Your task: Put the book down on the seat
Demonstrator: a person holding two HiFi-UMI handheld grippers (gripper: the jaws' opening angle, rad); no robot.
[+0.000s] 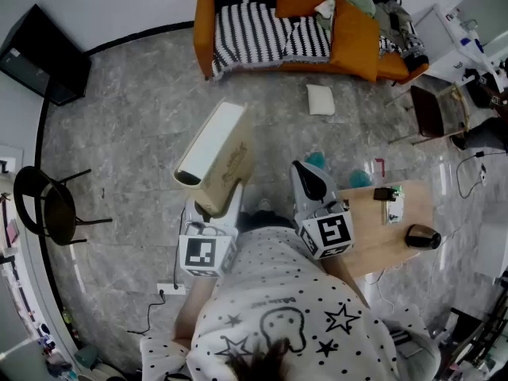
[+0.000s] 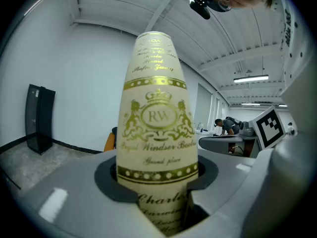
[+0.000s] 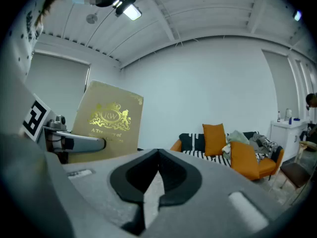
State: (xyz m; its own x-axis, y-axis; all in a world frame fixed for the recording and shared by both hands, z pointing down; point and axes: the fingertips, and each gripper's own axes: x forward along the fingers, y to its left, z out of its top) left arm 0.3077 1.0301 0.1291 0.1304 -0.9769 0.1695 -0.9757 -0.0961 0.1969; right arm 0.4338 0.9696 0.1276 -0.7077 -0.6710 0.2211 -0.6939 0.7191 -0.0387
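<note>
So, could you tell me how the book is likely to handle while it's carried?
The book looks thick and stiff, so it probably won't flop. Gripped only at one end by the left gripper, it likely levers heavily. Its smooth cover might slip.

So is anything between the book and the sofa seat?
Nothing visible: bare floor lies between the book and the sofa. A white cushion lies on the floor further right; orange cushions crowd the seat's right end.

Left gripper (image 2: 157, 197) clamps a cream, gold-lettered book (image 2: 156, 128) by its spine — upright between grey jaws.
</note>
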